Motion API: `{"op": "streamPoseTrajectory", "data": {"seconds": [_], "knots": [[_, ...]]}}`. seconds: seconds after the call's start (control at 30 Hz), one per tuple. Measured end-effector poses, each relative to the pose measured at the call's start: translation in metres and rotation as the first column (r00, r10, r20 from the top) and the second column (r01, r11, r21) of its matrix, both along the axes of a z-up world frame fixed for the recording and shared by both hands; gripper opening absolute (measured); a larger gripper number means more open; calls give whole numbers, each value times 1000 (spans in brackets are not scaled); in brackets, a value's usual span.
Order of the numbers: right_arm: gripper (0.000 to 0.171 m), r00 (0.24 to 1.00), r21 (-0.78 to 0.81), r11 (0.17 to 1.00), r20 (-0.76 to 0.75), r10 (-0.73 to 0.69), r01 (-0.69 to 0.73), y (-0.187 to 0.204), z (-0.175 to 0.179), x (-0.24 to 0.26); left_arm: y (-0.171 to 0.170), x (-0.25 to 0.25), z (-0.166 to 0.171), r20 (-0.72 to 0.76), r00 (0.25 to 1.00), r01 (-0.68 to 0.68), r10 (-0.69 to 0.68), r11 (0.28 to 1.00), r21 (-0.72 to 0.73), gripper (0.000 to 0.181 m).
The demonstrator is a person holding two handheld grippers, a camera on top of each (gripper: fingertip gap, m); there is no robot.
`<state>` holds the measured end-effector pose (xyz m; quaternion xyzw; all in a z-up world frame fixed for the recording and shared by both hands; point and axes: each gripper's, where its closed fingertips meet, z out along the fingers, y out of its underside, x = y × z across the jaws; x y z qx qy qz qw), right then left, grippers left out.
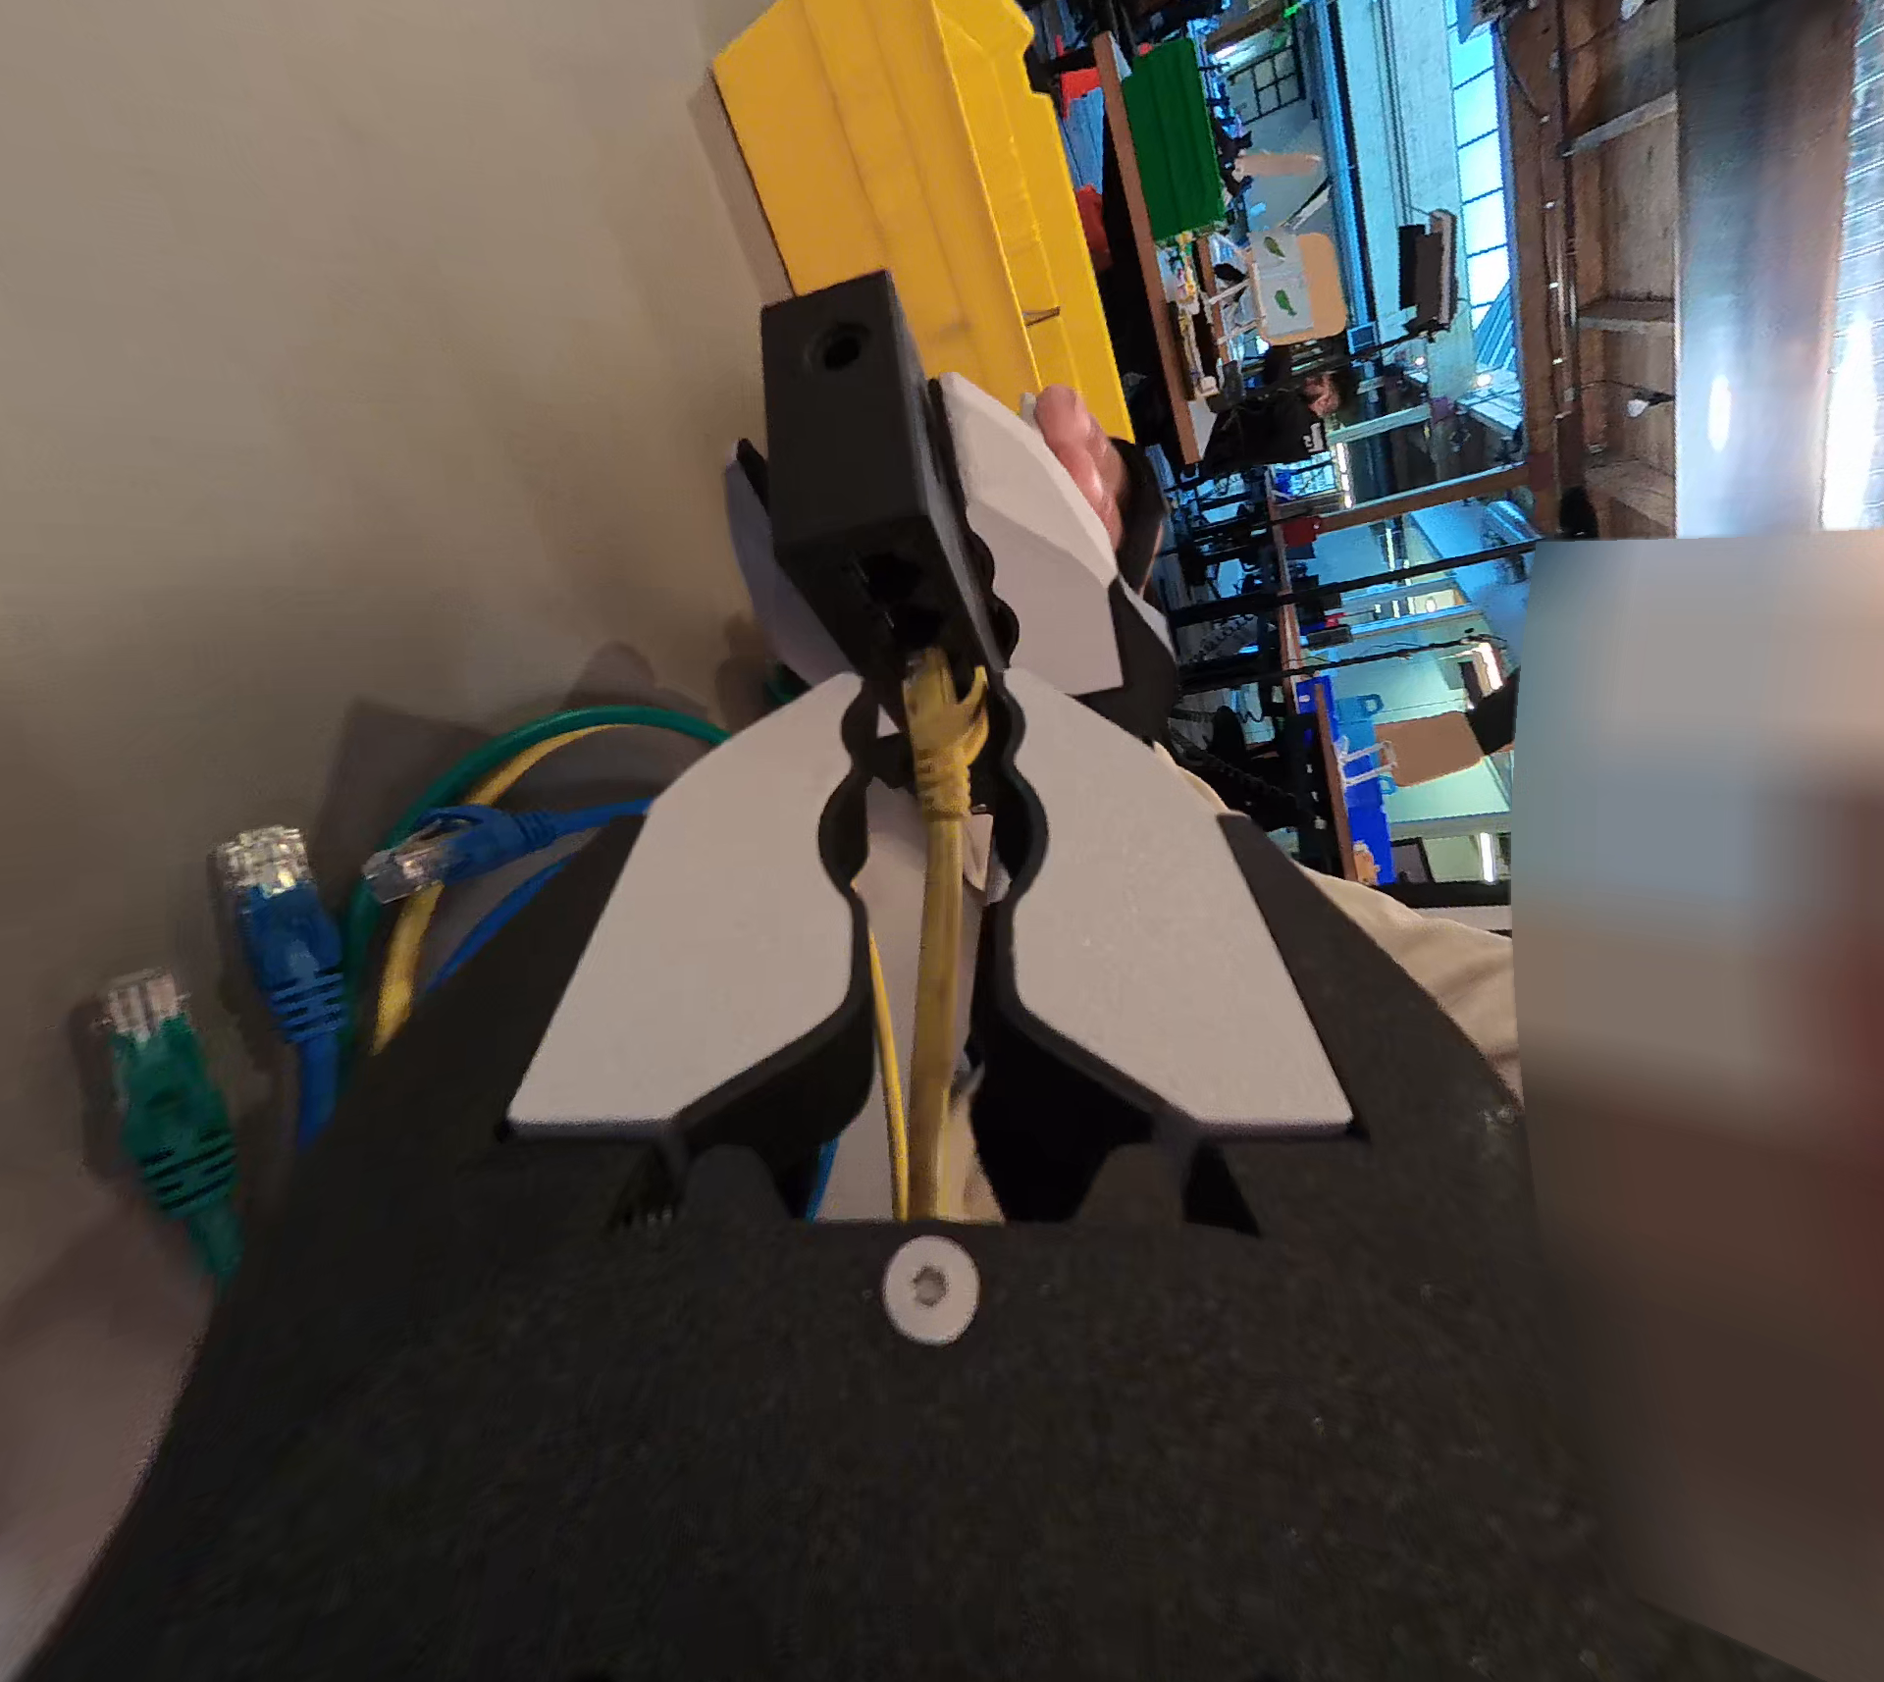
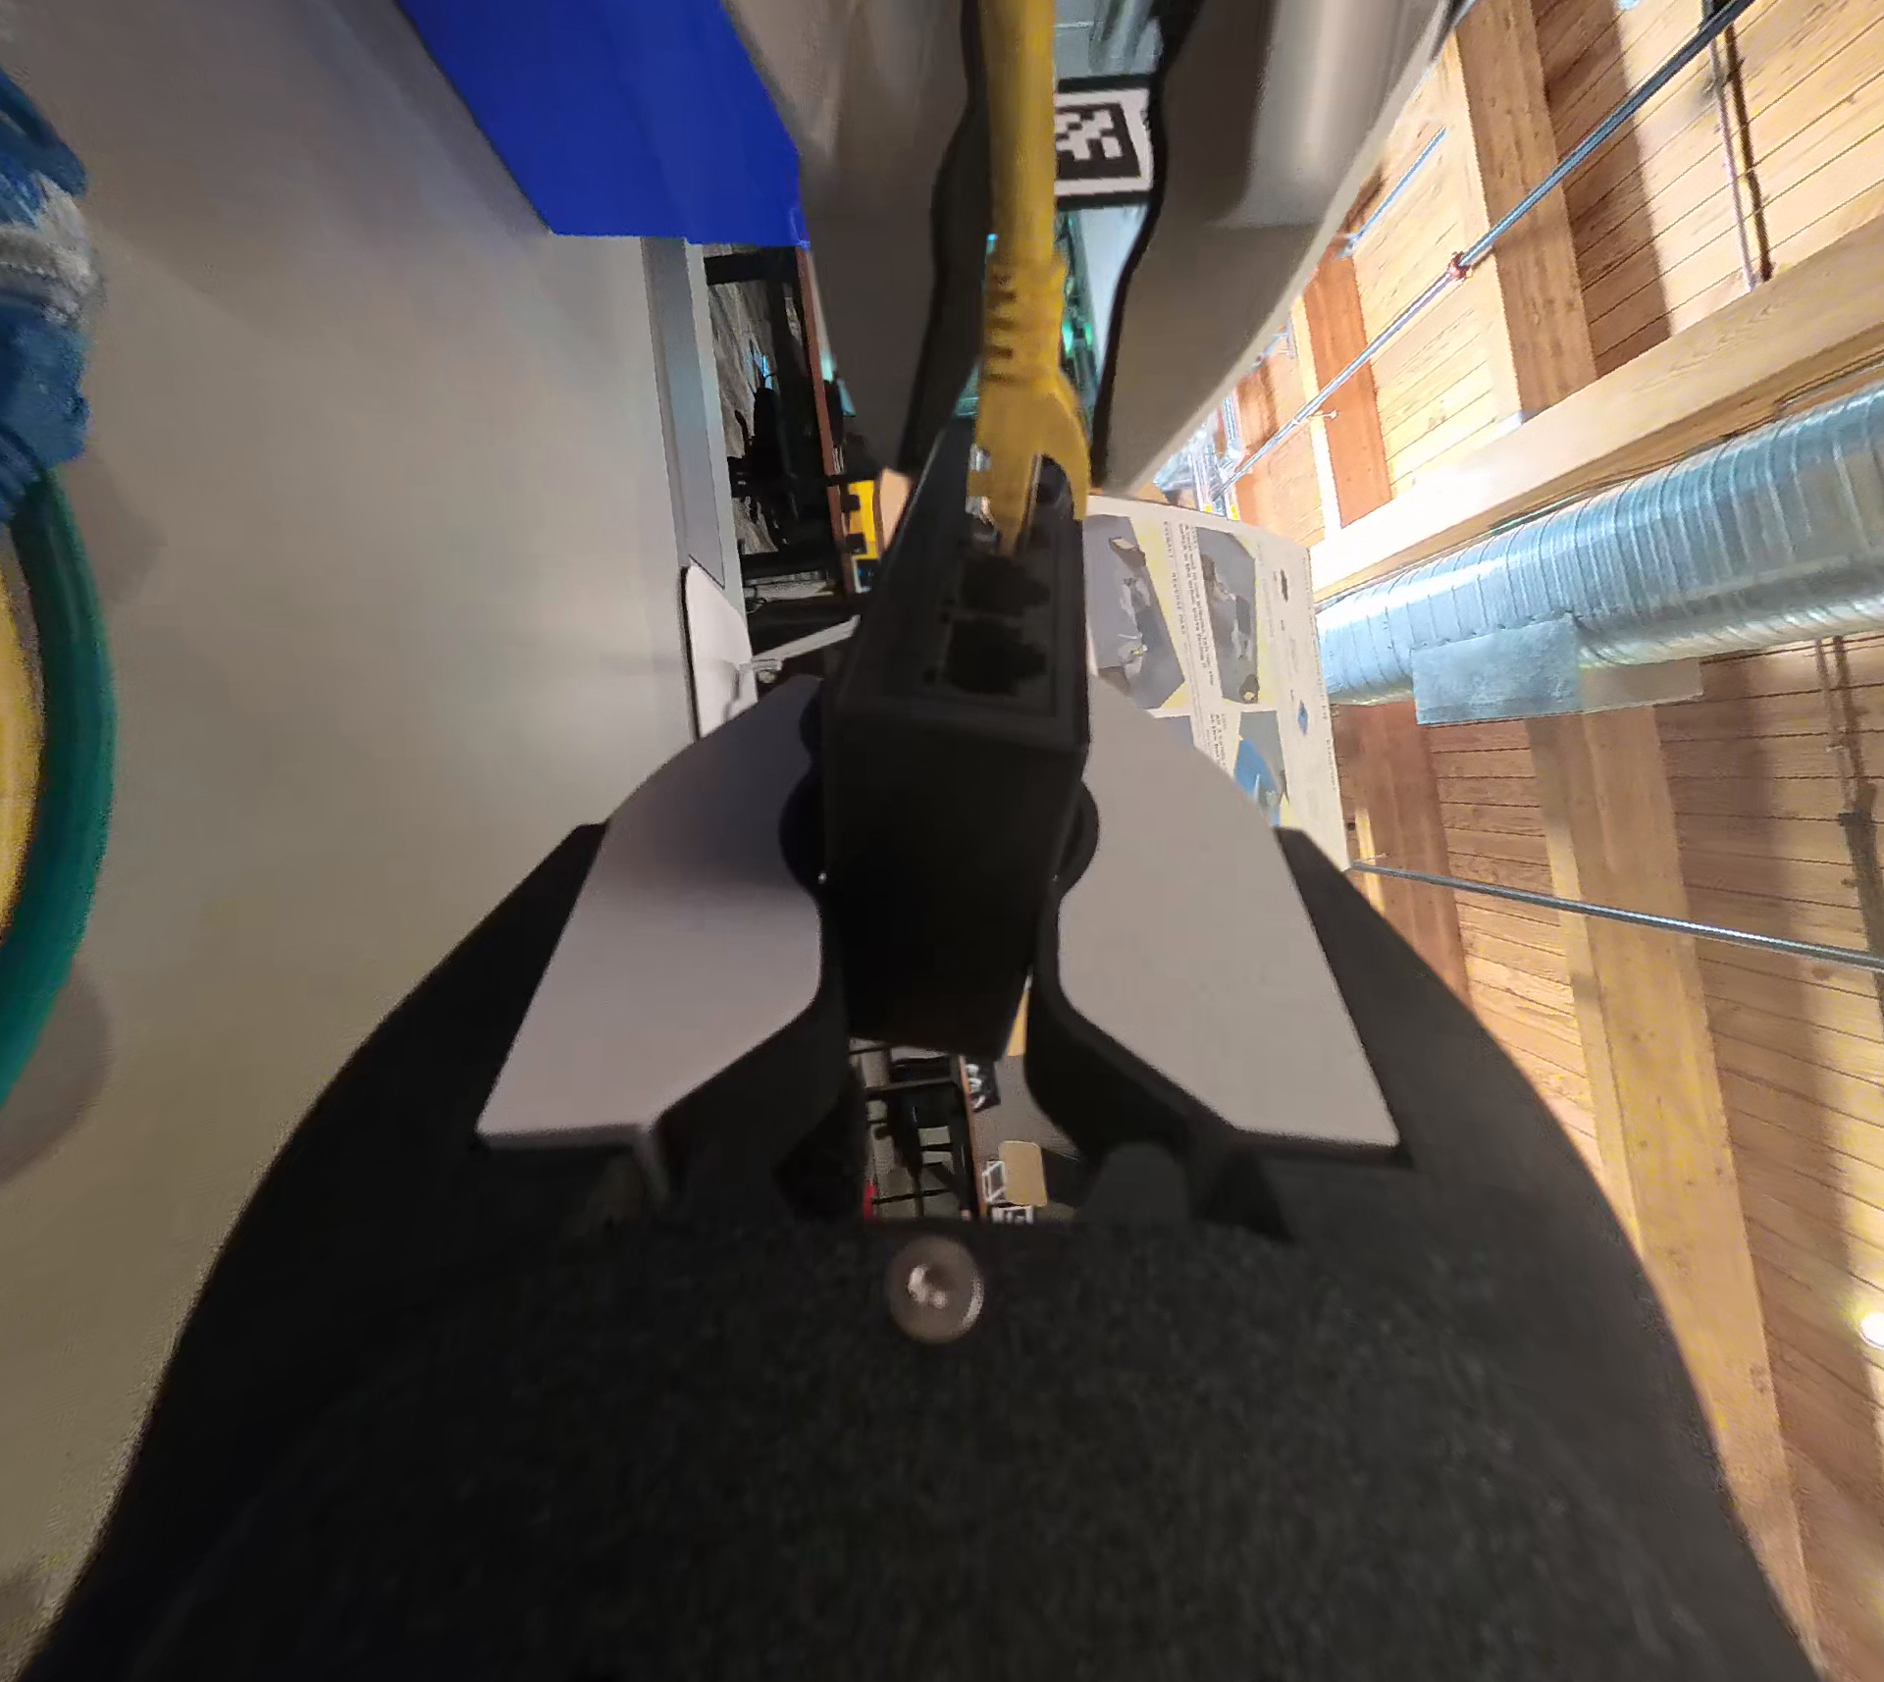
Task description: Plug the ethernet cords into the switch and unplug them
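Observation:
The black switch (image 2: 948, 828) is clamped between my right gripper's (image 2: 948, 746) jaws, ports facing up and away. It also shows in the left wrist view (image 1: 846, 430), held off the table between the right gripper's grey fingers (image 1: 1030, 532). My left gripper (image 1: 943, 766) is shut on the boot of a yellow ethernet cord (image 1: 938, 919). The cord's plug (image 1: 943, 705) sits at an end port of the switch. In the right wrist view the yellow plug (image 2: 1019, 430) enters the far port, and the nearer ports (image 2: 994, 624) are empty. How deep the plug sits is hidden.
Two blue cord ends (image 1: 291, 950) and a green one (image 1: 168, 1113) lie loose on the pale table (image 1: 306, 308) at the left. A yellow bin (image 1: 897, 134) stands behind the switch. A blue bin (image 2: 571, 53) shows on the table in the right wrist view.

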<state>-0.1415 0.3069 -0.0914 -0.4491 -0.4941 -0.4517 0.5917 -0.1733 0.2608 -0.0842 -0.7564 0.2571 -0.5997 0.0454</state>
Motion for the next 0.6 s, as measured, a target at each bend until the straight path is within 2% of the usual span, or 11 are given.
{"op": "streamPoseTrajectory", "data": {"seconds": [0.17, 0.37, 0.6], "knots": [[38, 1000, 1, 1000, 21, 4, -4, 0, -3, -1, -4, 1, -2, -6, 1000, 24, -24, 1000, -4, 15], [38, 1000, -9, 1000, -5, -17, 17, -1, -1, 2, -9, 0, -3, -35, 995, 94, -90, 987, 128, 15], [36, 999, -39, 999, -38, -27, 25, -6, -2, -1, -6, -1, -8, -48, 992, 123, -116, 973, 193, 13]]}}
